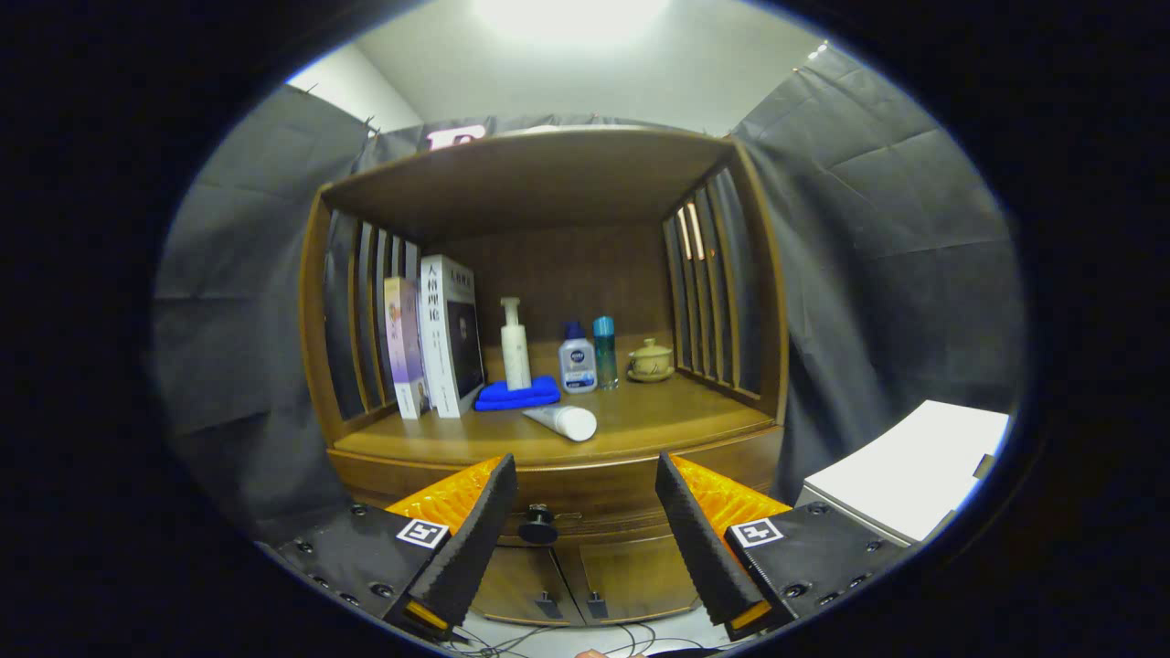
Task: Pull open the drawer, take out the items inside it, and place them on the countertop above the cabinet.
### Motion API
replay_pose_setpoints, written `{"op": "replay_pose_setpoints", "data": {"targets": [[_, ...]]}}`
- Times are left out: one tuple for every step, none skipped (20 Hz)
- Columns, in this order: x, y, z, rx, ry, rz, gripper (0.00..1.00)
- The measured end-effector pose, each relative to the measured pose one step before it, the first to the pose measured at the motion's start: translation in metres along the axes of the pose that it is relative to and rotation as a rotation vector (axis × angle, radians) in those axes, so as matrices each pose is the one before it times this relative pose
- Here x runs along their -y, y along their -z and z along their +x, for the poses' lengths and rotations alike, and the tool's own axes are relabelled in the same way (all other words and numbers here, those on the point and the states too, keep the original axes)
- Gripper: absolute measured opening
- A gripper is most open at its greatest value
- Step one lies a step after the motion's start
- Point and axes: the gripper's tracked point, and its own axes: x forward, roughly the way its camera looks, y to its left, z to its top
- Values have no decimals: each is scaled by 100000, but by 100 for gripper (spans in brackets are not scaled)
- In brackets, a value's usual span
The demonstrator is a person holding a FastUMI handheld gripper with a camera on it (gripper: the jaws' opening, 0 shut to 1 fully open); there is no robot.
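A wooden cabinet (548, 183) stands ahead, its countertop (658, 425) under an open shelf bay. The drawer (594, 498) sits shut just below the countertop, with a round black knob (538, 528) on its front. My gripper (580, 498) is open, its black foam fingers (475, 535) spread wide, holding nothing. The knob lies between the fingers, nearer the left one and a little beyond the tips. A white tube (562, 421) lies on its side on the countertop, near the front. The drawer's inside is hidden.
On the countertop stand two books (439, 338) at the left, a white pump bottle (515, 347) on a folded blue cloth (517, 394), two small bottles (590, 356) and a lidded ceramic cup (651, 360). Two lower cabinet doors (585, 580) sit beneath the drawer. A white box (914, 466) stands right.
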Motion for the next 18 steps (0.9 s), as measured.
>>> {"op": "replay_pose_setpoints", "data": {"targets": [[318, -757, -1079, 1716, 40, 842, 96], [332, -843, -900, 1598, 407, -279, 96], [329, -1082, -766, 1862, 586, -907, 96], [135, -1210, -725, 1697, 387, -764, 96], [-3, -1285, -735, 1715, -288, -285, 96], [-171, -1342, -723, 1826, -741, -191, 96], [-79, -1279, -606, 1364, -590, -297, 96], [-6, -1016, -567, 1012, -738, -300, 96], [-147, -908, -589, 592, -750, -89, 96], [-51, -769, -454, 391, -409, -19, 96], [-24, -802, -601, 859, -135, -26, 96], [0, -839, -366, 1046, 247, -223, 96], [127, -632, -274, 775, 519, -276, 96], [10, -319, -254, 177, 245, -225, 96], [25, -189, -101, -293, 97, 128, 96], [6, -107, -93, -201, -34, 842, 96], [-69, 16, -70, -396, -284, 1206, 96], [138, 106, -33, -124, 123, 1082, 96]]}}
